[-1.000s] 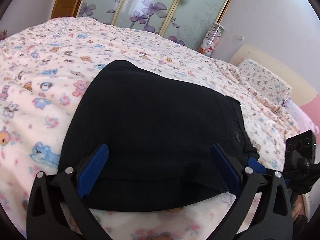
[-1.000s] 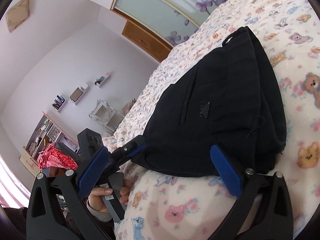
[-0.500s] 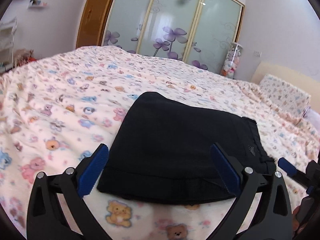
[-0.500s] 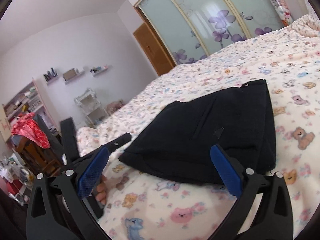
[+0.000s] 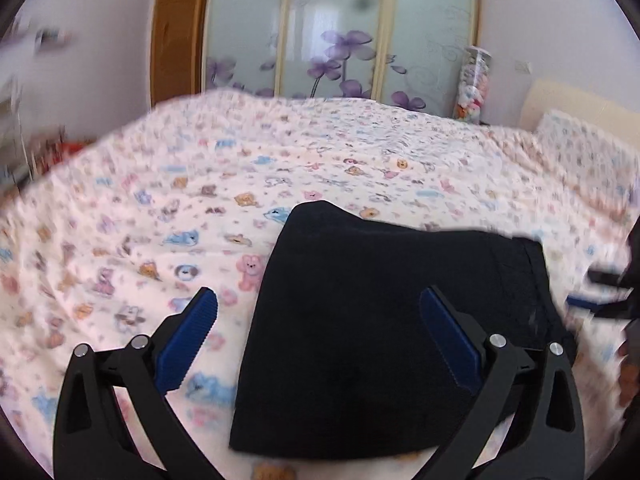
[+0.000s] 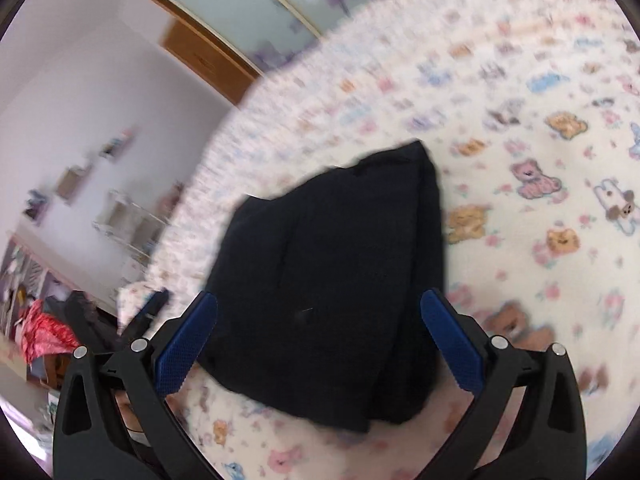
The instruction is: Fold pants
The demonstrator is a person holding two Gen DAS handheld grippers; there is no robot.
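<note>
The black pants point(image 5: 384, 320) lie folded into a compact stack on the bed's animal-print blanket point(image 5: 160, 216). They also show in the right wrist view point(image 6: 332, 280), where several layers are visible along the right edge. My left gripper point(image 5: 318, 340) is open and empty, held above the near edge of the pants. My right gripper point(image 6: 318, 340) is open and empty, held above the near end of the stack. The right gripper shows at the right edge of the left wrist view point(image 5: 604, 292). Both views are motion-blurred.
Frosted wardrobe doors with purple flowers point(image 5: 340, 40) and a wooden door point(image 5: 176, 40) stand behind the bed. A pillow point(image 5: 584, 148) lies at the far right. Shelves point(image 6: 72, 184) and red clutter point(image 6: 44, 332) are left of the bed.
Both grippers have pulled back and up from the folded pants, which now look smaller. The left view swung left, the right view tilted. The pants stayed in place.
</note>
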